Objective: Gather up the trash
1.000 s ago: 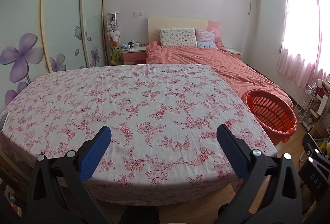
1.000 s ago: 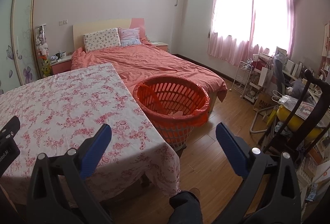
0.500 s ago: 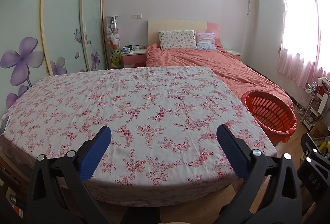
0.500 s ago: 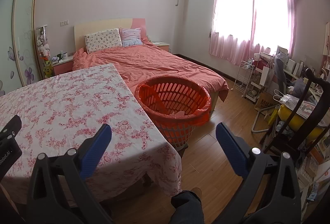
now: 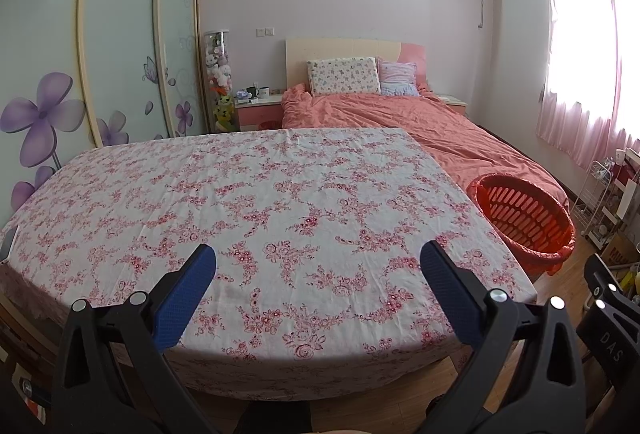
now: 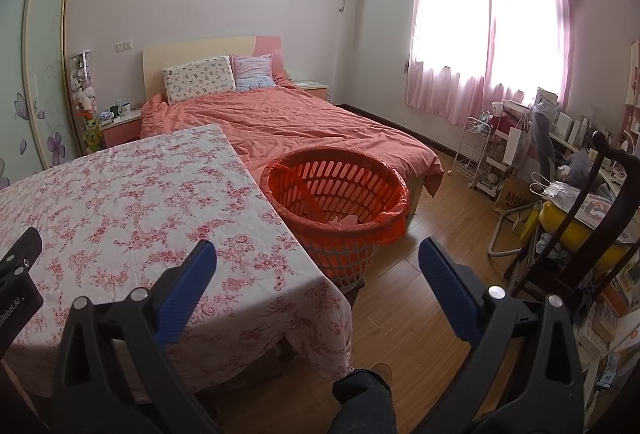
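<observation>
Both pairs of tongs hang spread wide with nothing between their blue pads. The left tongs (image 5: 318, 266) hover over the near edge of the desk (image 5: 280, 194), which is draped in a white cloth printed with small red flowers. The right tongs (image 6: 318, 266) are held off the desk's right corner, one pad above the cloth and the other above the wooden floor (image 6: 448, 234).

The orange basket (image 6: 340, 194), lined with an orange bag, stands on the floor just beside the desk's right edge, between the desk and the foot of the bed (image 6: 300, 118). A few pale scraps (image 6: 344, 220) lie at its bottom. From the left tongs' side the same basket (image 5: 524, 218) peeks out past the desk corner.

The bed wears a salmon cover, with two pillows at the headboard. Pink curtains (image 6: 488, 26) glow at the window. A dark trouser leg and shoe (image 6: 364, 390) show at the bottom, below the right tongs.
</observation>
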